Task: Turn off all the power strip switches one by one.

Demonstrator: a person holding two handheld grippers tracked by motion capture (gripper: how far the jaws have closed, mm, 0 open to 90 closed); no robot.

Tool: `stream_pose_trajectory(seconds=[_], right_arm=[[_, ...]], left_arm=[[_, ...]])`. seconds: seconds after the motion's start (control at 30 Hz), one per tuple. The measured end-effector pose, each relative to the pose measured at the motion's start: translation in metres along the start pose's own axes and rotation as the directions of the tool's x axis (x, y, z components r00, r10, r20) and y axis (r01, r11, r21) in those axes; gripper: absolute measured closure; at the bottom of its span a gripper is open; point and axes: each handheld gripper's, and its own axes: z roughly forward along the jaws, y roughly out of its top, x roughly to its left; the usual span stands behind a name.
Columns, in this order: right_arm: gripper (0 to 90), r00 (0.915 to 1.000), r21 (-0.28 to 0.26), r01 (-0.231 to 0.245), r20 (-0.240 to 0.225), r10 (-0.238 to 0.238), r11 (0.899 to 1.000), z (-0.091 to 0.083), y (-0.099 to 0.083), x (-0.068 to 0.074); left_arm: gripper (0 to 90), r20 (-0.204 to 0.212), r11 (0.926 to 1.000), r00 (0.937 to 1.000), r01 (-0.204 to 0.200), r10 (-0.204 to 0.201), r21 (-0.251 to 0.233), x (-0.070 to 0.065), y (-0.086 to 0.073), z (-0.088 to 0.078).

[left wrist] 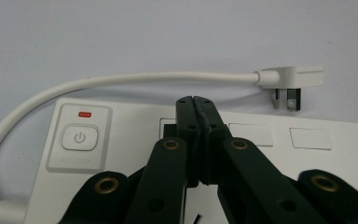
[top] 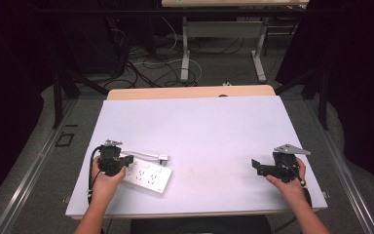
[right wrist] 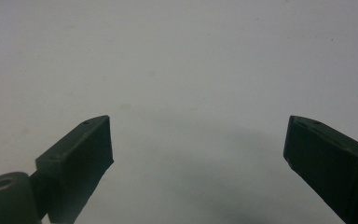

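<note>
A white power strip [top: 148, 177] lies flat near the table's front left, with a short white cord [top: 141, 155] looping to a flat white plug [top: 162, 158]. My left gripper [top: 128, 159] hovers over the strip's left end. In the left gripper view its jaws are pressed together with nothing between them, above the strip [left wrist: 307, 154] just right of the power button [left wrist: 79, 138]; the plug [left wrist: 291, 79] lies beyond. My right gripper [top: 256, 165] is held at the front right, its jaws spread wide over bare table, as the right gripper view [right wrist: 198, 140] shows.
The table has a pale lavender top [top: 199, 126] with a wooden strip [top: 190, 91] along its far edge. Beyond it are cables on the floor and the legs of another table [top: 185, 53]. Dark curtains stand on both sides.
</note>
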Motion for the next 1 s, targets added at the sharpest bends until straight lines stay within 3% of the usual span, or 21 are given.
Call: stream_pose_trajectory(seconds=[0.77,1.0], right_arm=[[7.6,1.0,0.001,-0.003,-0.002,0.003,1.0,0.0,0.0,0.0],[7.6,1.0,0.001,-0.003,-0.002,0.003,1.0,0.0,0.0,0.0]], left_arm=[[90.0,0.021,0.9994,0.9998,-0.005,0.004,0.034,-0.006,0.001,0.009],[90.0,0.023,0.9998,0.9997,-0.001,0.001,0.022,-0.005,0.0,0.011]])
